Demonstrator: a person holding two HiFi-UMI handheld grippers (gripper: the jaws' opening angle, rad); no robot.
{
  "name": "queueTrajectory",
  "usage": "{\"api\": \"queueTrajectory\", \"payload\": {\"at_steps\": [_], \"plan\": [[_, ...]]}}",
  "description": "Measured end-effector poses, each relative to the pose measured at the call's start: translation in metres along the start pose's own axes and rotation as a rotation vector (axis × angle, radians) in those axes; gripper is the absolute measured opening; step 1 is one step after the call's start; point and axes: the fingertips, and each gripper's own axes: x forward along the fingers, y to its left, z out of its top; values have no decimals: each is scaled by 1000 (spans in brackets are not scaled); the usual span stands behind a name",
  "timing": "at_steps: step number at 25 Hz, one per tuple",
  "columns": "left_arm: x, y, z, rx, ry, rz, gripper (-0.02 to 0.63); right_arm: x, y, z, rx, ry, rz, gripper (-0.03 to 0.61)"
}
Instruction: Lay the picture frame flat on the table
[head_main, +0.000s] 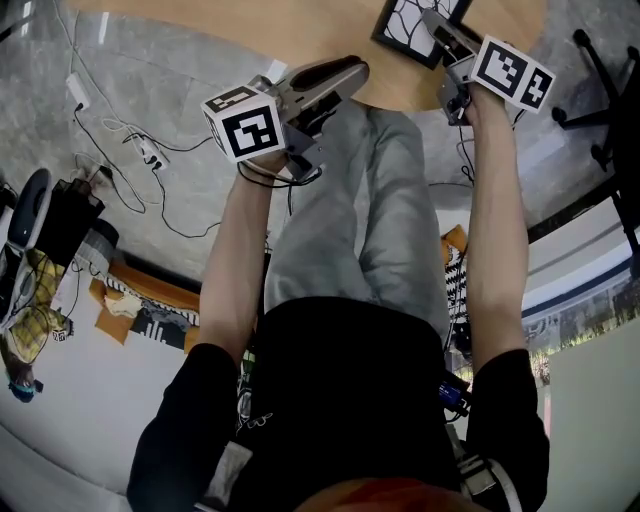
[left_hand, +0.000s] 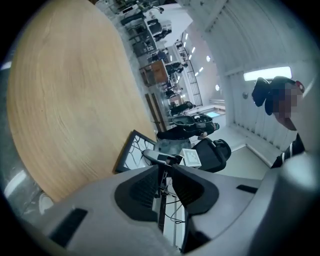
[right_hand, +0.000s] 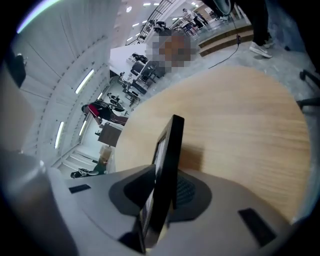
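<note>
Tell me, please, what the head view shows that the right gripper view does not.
Only the head view: the left gripper, the person's legs, a power strip with cables on the floor, and the picture frame's patterned front. Only the right gripper view: the frame edge-on between the jaws, and a long room with ceiling lights behind. Both: the right gripper at the frame, and the wooden table.
</note>
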Motion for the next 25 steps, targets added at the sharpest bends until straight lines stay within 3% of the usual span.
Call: {"api": "queueTrajectory", "payload": {"at_steps": [10, 14, 17, 19, 22, 25], "plan": [[0, -12, 5, -27, -29, -32, 86, -13, -38, 7, -148, -18, -370, 209], [-6, -10, 10, 35, -58, 38, 77, -24, -50, 7, -192, -23, -483, 209], [-11, -10, 27, 117, -130, 138, 35, -39, -41, 15, -196, -85, -487, 185], [-12, -17, 38, 164, -184, 187, 11, -53, -28, 20, -190, -147, -466, 67], [-10, -45, 44, 214, -223, 259, 9, -84, 4, 16, -120, -212, -343, 21], [-24, -82, 62, 324, -261, 384, 9, -114, 63, 25, -85, -283, -191, 17]]}}
